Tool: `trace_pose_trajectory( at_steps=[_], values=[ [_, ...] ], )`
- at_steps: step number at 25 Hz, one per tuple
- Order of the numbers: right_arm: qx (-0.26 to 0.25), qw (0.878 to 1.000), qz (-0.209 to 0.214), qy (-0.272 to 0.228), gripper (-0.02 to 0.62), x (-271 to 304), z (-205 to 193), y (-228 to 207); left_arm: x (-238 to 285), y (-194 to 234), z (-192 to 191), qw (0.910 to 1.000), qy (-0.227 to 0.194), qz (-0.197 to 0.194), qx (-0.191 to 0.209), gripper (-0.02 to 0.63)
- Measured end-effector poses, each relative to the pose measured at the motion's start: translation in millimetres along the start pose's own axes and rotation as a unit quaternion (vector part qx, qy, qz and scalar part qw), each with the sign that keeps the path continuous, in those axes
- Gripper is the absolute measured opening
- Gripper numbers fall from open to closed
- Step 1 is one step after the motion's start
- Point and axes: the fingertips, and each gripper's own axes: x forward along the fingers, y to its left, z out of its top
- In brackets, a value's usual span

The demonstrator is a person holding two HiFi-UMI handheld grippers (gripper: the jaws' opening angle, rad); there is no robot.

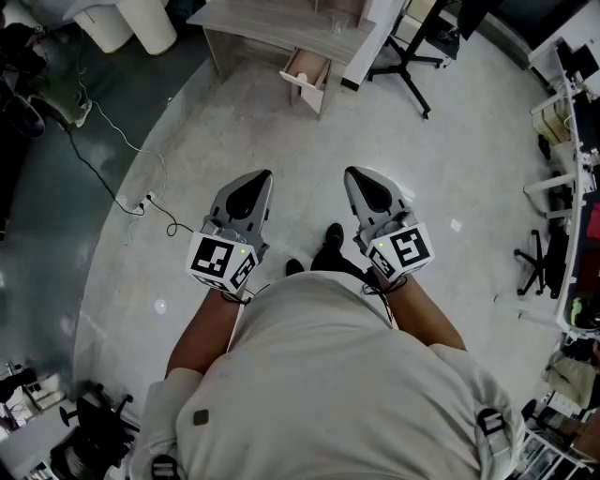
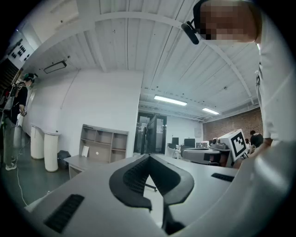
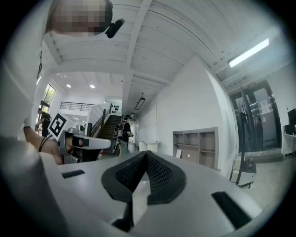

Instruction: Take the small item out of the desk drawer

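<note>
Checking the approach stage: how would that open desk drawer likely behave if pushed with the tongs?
The drawer stands pulled out of the desk, so it probably slides rather than tips. Its flat panel sides look rigid, likely stiff. Its contents cannot be made out, so weight is uncertain.

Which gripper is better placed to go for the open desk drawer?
Left, marginally. Both the left gripper and right gripper are level, jaws shut and empty, well short of the open drawer. It lies ahead almost midway between them, a shade nearer the left's line.
</note>
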Motion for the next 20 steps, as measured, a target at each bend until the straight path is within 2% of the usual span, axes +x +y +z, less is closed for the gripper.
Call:
trace_pose_trajectory(
  at_steps=[20],
  values=[
    [0.001, 1.0, 0.015, 0.016, 0.02, 30.6, -12.9, -43.4, 53.6, 22.4, -9.5, 0.9998, 0.019, 0.008, -0.002, 0.012]
  ],
)
